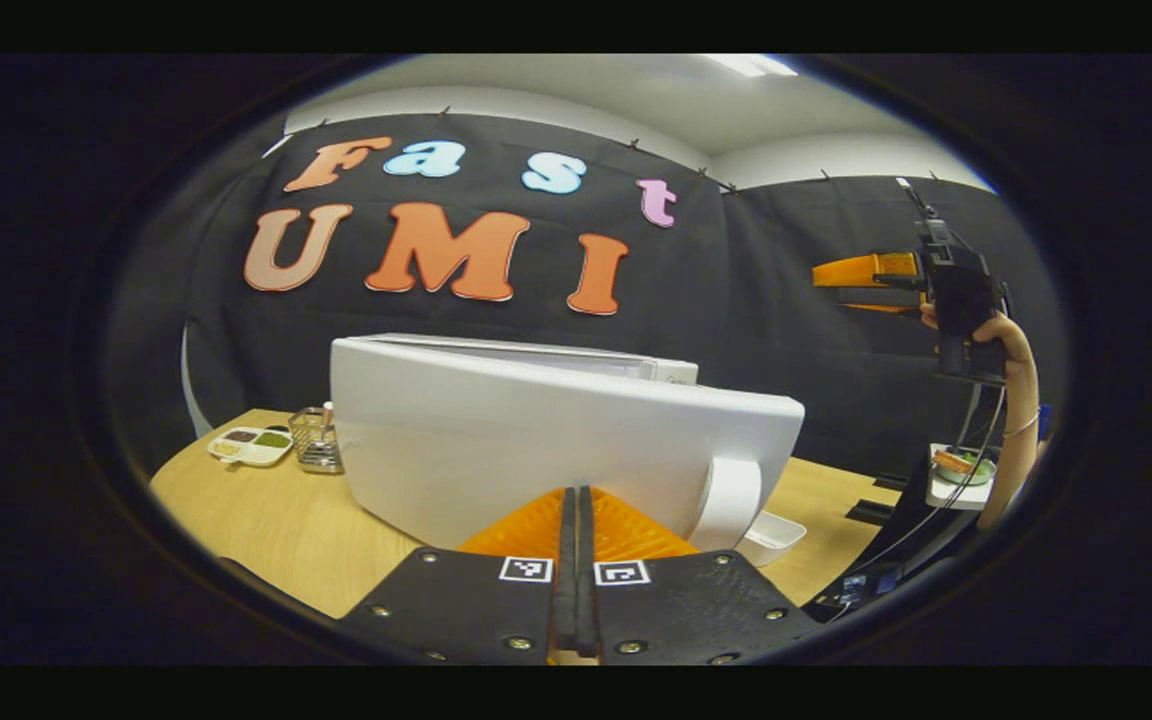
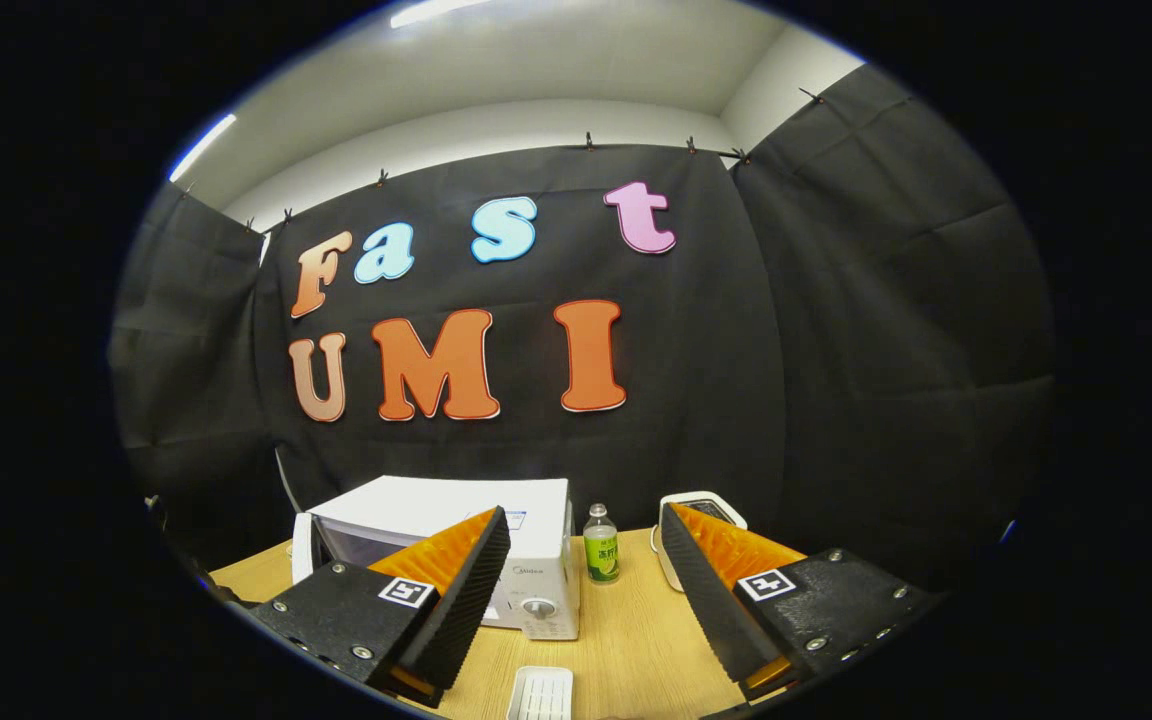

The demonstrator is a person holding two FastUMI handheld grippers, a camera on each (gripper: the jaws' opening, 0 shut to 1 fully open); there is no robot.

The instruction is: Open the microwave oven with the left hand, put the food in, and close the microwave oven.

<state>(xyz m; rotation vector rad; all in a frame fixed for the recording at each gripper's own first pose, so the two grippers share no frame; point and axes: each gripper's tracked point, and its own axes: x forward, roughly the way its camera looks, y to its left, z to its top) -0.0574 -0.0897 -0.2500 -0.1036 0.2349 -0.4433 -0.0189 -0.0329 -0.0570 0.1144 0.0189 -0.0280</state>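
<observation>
**Microwave at the start, food waiting**

The microwave oven [image 2: 456, 560] is sitting on the surface [image 2: 626, 640], its door looking closed; opening, loading and closing all seem left. The left gripper [image 1: 576, 520] is pressing its fingers together on nothing, facing the door handle [image 1: 731, 500] at 1 o'clock. The right gripper [image 2: 586, 590] is gaping wide, empty. The food bowl [image 1: 961, 465] is resting at 3 o'clock.
</observation>
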